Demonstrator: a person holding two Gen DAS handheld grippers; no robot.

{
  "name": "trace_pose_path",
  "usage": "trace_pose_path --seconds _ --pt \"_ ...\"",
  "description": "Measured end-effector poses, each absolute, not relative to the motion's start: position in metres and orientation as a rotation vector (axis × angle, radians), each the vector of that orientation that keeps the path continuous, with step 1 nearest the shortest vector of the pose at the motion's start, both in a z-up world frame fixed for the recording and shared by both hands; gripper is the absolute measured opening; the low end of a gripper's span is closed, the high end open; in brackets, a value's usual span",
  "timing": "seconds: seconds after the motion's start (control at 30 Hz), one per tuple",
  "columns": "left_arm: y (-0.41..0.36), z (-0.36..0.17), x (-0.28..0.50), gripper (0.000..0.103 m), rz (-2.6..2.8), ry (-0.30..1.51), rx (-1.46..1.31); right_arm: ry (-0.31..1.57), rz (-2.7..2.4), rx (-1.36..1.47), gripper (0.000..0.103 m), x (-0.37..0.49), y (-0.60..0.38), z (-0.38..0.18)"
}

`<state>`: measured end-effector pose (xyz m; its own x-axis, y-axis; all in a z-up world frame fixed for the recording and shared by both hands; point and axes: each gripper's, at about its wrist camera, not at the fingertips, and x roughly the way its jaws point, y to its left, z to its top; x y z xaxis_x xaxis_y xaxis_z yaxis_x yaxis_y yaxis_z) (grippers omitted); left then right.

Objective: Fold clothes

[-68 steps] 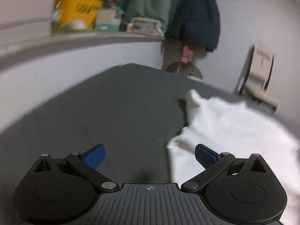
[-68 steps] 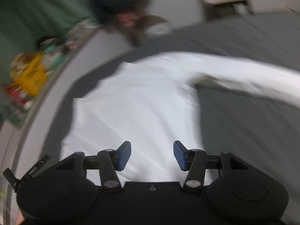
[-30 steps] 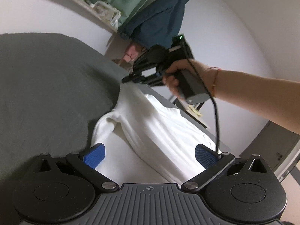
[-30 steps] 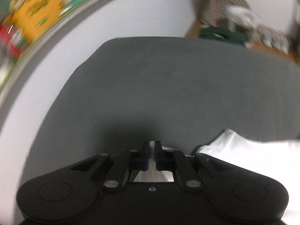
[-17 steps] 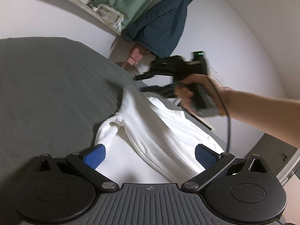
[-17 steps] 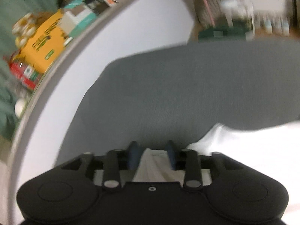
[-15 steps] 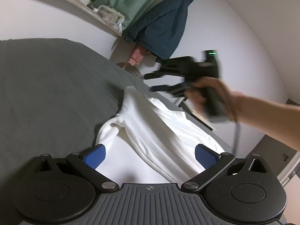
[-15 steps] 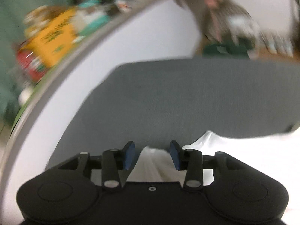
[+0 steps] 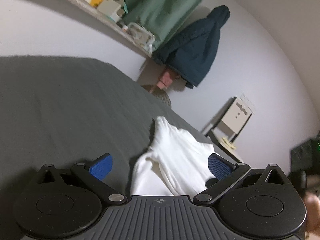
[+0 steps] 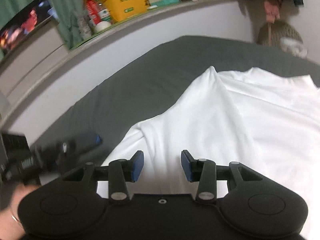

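**White garment on the bed, both grippers empty**

The white garment (image 10: 230,120) lies on a dark grey bed (image 10: 160,64), spread toward the right side of the right wrist view. One fold of the cloth rises to a soft peak at its far end, and a rolled edge runs along the side nearest the bare sheet. In the left wrist view the same garment (image 9: 176,160) appears as a narrower bundle lying ahead of the tool, with the grey bed (image 9: 70,104) stretching away to its left.

The right gripper (image 10: 162,165) hangs above the near edge of the garment. Its blue fingers (image 10: 138,165) stand apart, and no cloth is pinched between them; the fabric lies beneath the gap. The left gripper (image 9: 160,165) has its blue fingers (image 9: 101,166) spread wide, one over the grey sheet and the other over the white cloth, with nothing gripped.

In the right wrist view the left gripper (image 10: 80,142) shows blurred at the lower left, beside the garment's edge. A ledge (image 10: 140,18) behind the bed carries a yellow box (image 10: 128,2) and other small items. A dark blue jacket (image 9: 196,46) hangs on the wall beyond the bed, next to a green curtain (image 9: 160,6).
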<state>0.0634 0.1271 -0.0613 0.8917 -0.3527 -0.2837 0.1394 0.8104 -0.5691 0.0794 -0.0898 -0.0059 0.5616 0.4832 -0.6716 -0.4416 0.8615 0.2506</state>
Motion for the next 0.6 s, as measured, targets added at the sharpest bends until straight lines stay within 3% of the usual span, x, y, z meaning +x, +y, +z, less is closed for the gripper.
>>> trace_pose_path --seconds 0.23,0.37,0.6 --pt "0.137 -0.055 0.065 0.103 -0.098 0.425 -0.425 0.659 0.410 -0.336 0.044 0.074 -0.021 -0.010" --pt "0.149 -0.054 0.064 0.103 0.003 0.450 -0.393 0.605 0.396 -0.525 0.062 0.074 0.011 -0.020" --pt "0.166 -0.057 0.062 0.103 0.079 0.475 -0.425 0.456 0.275 -0.818 0.067 0.059 0.047 -0.040"
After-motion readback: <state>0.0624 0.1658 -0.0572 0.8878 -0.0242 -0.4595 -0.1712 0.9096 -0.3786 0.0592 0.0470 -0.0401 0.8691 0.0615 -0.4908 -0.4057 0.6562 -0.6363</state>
